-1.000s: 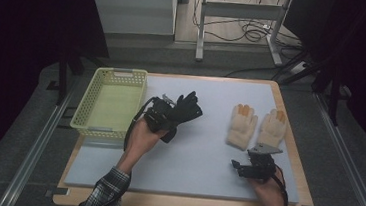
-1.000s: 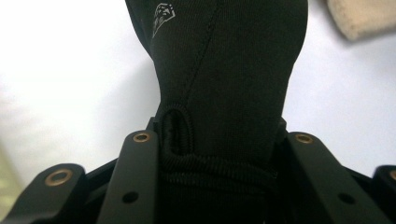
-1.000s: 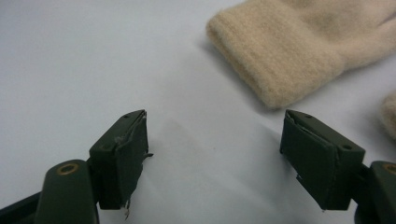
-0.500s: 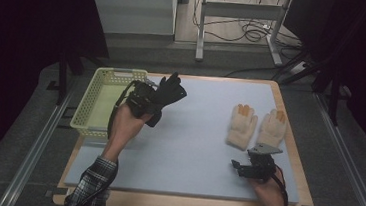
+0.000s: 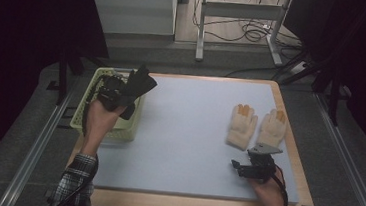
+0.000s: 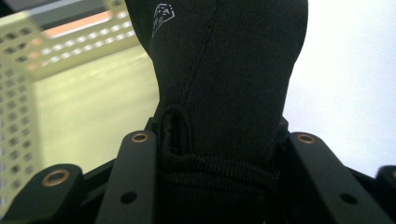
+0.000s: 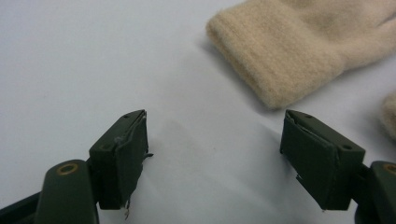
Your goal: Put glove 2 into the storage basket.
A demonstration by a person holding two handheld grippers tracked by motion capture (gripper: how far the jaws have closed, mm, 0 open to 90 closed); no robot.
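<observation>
near the table's front edge, the right gripper [image 5: 245,167] rests on the white mat [image 5: 188,133] with jaws spread, nothing between them, just short of two cream gloves [image 5: 256,127]. farther back, the left gripper [image 5: 121,95] pinches a black glove [image 6: 224,70] above the pale green basket [image 5: 81,119].

- The black glove [image 5: 140,85] is of smooth dark fabric, with a small white logo near its upper part and a ribbed cuff with a stitched loop, as the left gripper view shows [image 6: 224,79].
- It is held up off the table, over the right rim of the pale green basket [image 5: 83,117] at the far left.
- Its cuff is pinched in the left gripper [image 5: 116,96], and its fingers splay up and to the right.
</observation>
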